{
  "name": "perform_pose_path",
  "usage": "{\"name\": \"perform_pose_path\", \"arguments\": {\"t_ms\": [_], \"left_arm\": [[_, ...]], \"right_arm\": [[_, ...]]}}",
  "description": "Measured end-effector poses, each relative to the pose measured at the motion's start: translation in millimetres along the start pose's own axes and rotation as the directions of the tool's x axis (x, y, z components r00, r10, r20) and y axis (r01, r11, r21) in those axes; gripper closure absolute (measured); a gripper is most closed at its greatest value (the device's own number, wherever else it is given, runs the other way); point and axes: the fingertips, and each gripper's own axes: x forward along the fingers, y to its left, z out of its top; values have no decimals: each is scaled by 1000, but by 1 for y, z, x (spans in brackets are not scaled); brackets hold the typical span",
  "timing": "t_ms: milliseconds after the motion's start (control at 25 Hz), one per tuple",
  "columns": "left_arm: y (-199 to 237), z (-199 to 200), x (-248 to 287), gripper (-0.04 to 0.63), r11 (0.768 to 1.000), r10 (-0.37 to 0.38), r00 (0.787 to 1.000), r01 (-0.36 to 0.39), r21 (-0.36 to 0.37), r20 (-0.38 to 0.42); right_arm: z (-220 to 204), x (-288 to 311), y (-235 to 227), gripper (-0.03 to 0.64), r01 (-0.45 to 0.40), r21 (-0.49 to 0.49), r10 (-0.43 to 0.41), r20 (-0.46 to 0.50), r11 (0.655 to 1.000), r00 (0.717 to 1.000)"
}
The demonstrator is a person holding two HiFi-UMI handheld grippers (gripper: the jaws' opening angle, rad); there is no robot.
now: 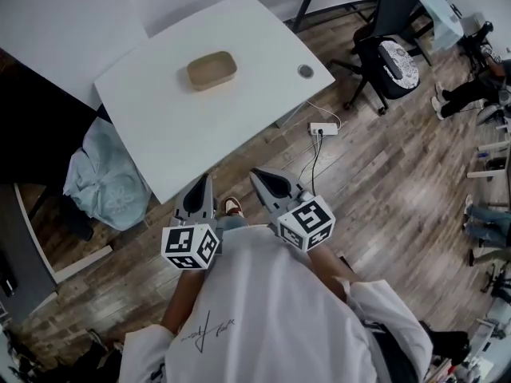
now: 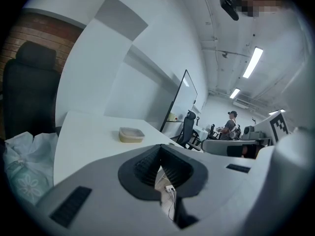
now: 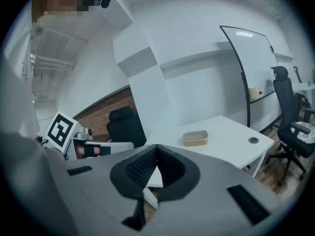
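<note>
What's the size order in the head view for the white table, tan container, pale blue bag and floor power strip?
Largest to smallest:
1. white table
2. pale blue bag
3. tan container
4. power strip
No two look alike enough in size to leave the order unsure.

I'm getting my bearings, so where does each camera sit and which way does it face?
Head view: on the person's head, looking steeply down at the table and tan box; shows left claw, right claw, white shirt.
Left gripper view: on the left claw, facing across the table toward the box; shut jaws show.
Right gripper view: on the right claw, facing the same box; shut jaws show.
All share table and box.
</note>
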Motion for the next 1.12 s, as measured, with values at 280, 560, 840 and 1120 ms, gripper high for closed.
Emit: {"name": "perform_pose_path", "arguments": {"t_ms": [280, 560, 840, 1120], "left_arm": [[20, 1, 0, 588, 999, 5, 1000, -5, -35, -5], [33, 2, 6, 588, 999, 29, 999, -30, -36, -20], [44, 13, 28, 588, 998, 54, 998, -54, -38, -18], [53, 37, 71, 588, 997, 65, 998, -66, -35, -15]], "right_arm": [[2, 19, 6, 607, -4, -17, 4, -8, 1000, 1000], [-5, 34, -7, 607, 32, -28, -33, -51, 999, 998], [3, 56, -34, 606, 23, 6, -23, -57, 1000, 998], [28, 89, -71, 606, -9, 5, 9, -57, 1000, 998]]}}
